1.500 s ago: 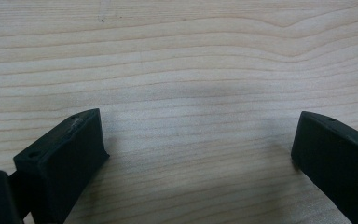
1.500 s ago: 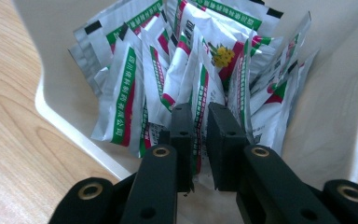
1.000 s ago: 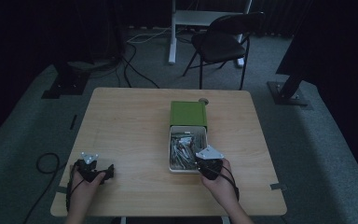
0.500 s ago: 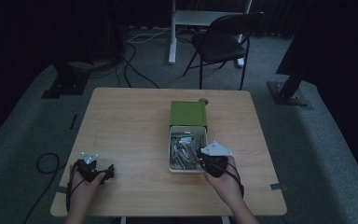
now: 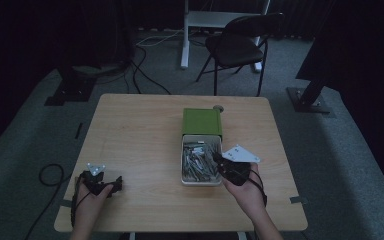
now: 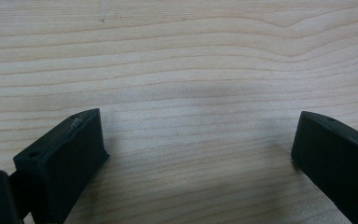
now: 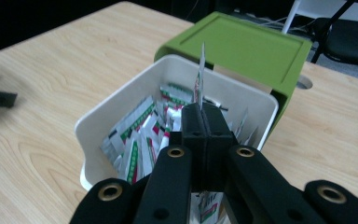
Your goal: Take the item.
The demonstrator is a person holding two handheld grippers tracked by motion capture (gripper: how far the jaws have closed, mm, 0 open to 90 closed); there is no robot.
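A white box [image 5: 200, 182] full of small silver, green and red packets [image 5: 197, 161] stands mid-table, its green lid [image 5: 202, 121] lying just behind it. My right gripper [image 5: 216, 160] hovers over the box's right side. In the right gripper view that gripper [image 7: 204, 112] is shut on one thin packet [image 7: 200, 70], held edge-on and upright above the white box [image 7: 116, 116] and green lid [image 7: 233, 42]. My left gripper [image 5: 115, 184] rests at the table's front left. Its jaws stand wide open over bare wood in the left gripper view [image 6: 196, 144].
A small round fitting [image 5: 218, 108] sits at the lid's far right corner. Beyond the table [image 5: 140, 130] stand a dark folding chair [image 5: 240, 45] and a white stand, with cables on the floor at left.
My right hand has lifted upward over the box and drifted slightly right, its grey plate now higher. The left hand has stayed put.
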